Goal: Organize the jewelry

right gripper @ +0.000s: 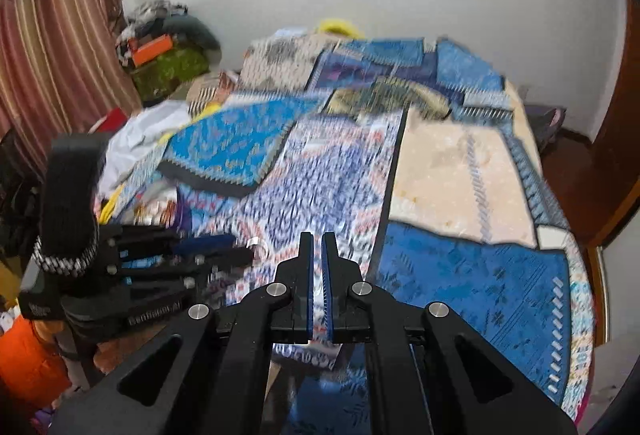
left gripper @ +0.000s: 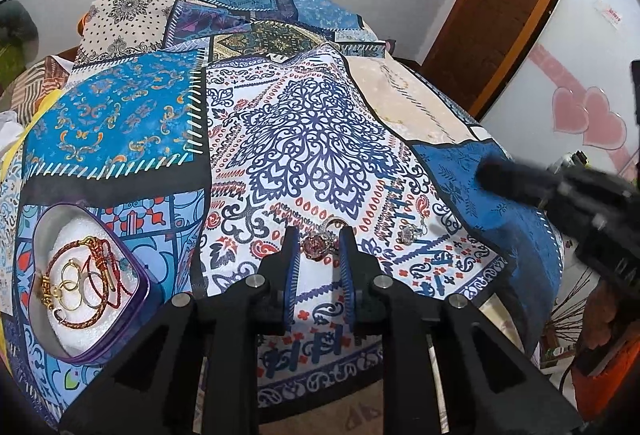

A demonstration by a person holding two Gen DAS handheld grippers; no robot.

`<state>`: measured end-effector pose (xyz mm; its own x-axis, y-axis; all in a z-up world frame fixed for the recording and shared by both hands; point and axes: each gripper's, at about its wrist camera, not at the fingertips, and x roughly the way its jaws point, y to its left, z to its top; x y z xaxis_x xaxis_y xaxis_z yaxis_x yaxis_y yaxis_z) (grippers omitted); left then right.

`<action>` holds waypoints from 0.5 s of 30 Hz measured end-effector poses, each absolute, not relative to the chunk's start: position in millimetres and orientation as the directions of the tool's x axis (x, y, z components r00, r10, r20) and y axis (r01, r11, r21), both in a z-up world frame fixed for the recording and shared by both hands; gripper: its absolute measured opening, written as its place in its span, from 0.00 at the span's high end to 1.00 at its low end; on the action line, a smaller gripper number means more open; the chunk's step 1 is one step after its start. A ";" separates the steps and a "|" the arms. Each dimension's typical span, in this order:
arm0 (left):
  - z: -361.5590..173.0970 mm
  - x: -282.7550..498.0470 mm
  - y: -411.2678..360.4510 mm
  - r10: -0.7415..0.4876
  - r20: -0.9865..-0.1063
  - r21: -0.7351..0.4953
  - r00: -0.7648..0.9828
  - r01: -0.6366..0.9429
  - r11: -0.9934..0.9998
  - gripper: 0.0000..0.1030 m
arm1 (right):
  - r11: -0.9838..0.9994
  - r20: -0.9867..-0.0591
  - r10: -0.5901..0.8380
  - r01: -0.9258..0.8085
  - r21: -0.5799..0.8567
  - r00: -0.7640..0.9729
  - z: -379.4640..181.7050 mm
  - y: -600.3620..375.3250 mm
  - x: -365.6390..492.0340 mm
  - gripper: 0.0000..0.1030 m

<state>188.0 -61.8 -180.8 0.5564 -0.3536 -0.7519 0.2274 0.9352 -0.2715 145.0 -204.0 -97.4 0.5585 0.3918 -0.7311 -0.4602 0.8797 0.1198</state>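
The left gripper [left gripper: 319,241] sits nearest in its own view, its blue-padded fingers [left gripper: 291,255] set narrowly apart with a round reddish jewelled ring [left gripper: 315,247] between the tips; whether the pads press on it or merely flank it, I cannot tell, though the gap looks about as wide as the ring itself. The ring lies on the patterned blue, white and red patchwork bedspread [left gripper: 312,123]; just behind it is a plain silvery band [left gripper: 333,222], and to the right, near but apart, a small silvery ornament with a pale stone [left gripper: 408,235]. To the left of the gripper stands a purple-rimmed heart-shaped tin with a white foam lining [left gripper: 138,273], already holding red braided cord bracelets [left gripper: 94,259] and gold hoops [left gripper: 72,281] (the likely destination for the loose pieces). The right gripper [right gripper: 319,235] has its fingers drawn together with nothing between them, hovering above the bedspread; its view is motion-blurred.

The ring should be light, hard and slippery, and inclined to roll or sink into the soft cloth; I judge the safest hold is across the band's sides below the stone, squeezing gently so it does not pop out; the fabric may bunch under the tips.
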 end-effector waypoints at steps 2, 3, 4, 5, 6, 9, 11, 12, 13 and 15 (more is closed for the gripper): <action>-181.4 188.7 -60.9 -0.359 -0.749 -0.280 0.556 0.226 0.933 0.82 | 0.878 -0.756 0.389 -0.460 0.132 0.526 -103.9 -202.6 147.0 0.88; -181.9 189.5 -60.2 -0.364 -0.748 -0.285 0.555 0.226 0.931 0.82 | 0.877 -0.765 0.387 -0.462 0.132 0.515 -107.3 -201.0 147.6 0.85; -182.0 189.8 -59.6 -0.367 -0.747 -0.289 0.554 0.226 0.930 0.82 | 0.877 -0.773 0.381 -0.462 0.128 0.507 -110.7 -199.1 147.6 0.78; -182.0 190.2 -59.1 -0.371 -0.746 -0.293 0.554 0.227 0.929 0.82 | 0.877 -0.778 0.377 -0.463 0.126 0.503 -113.8 -198.1 147.0 0.73; -182.6 190.8 -58.5 -0.376 -0.743 -0.298 0.553 0.229 0.926 0.82 | 0.877 -0.783 0.375 -0.464 0.125 0.496 -116.9 -196.2 146.7 0.71; -183.0 192.1 -56.8 -0.384 -0.739 -0.303 0.554 0.235 0.923 0.85 | 0.872 -0.796 0.378 -0.470 0.134 0.473 -123.8 -191.9 145.1 0.70; -182.2 191.0 -55.4 -0.382 -0.737 -0.303 0.558 0.232 0.924 0.85 | 0.875 -0.806 0.369 -0.466 0.132 0.464 -127.7 -190.3 145.6 0.70; -181.6 189.7 -54.8 -0.377 -0.736 -0.300 0.562 0.229 0.926 0.85 | 0.875 -0.810 0.367 -0.465 0.135 0.457 -130.2 -189.7 147.0 0.70; -181.2 188.1 -54.7 -0.370 -0.737 -0.294 0.566 0.226 0.929 0.86 | 0.877 -0.814 0.366 -0.461 0.139 0.451 -133.0 -189.1 148.1 0.70; -180.3 184.4 -53.7 -0.357 -0.737 -0.279 0.573 0.223 0.934 0.86 | 0.879 -0.810 0.367 -0.457 0.140 0.458 -135.3 -188.6 149.2 0.70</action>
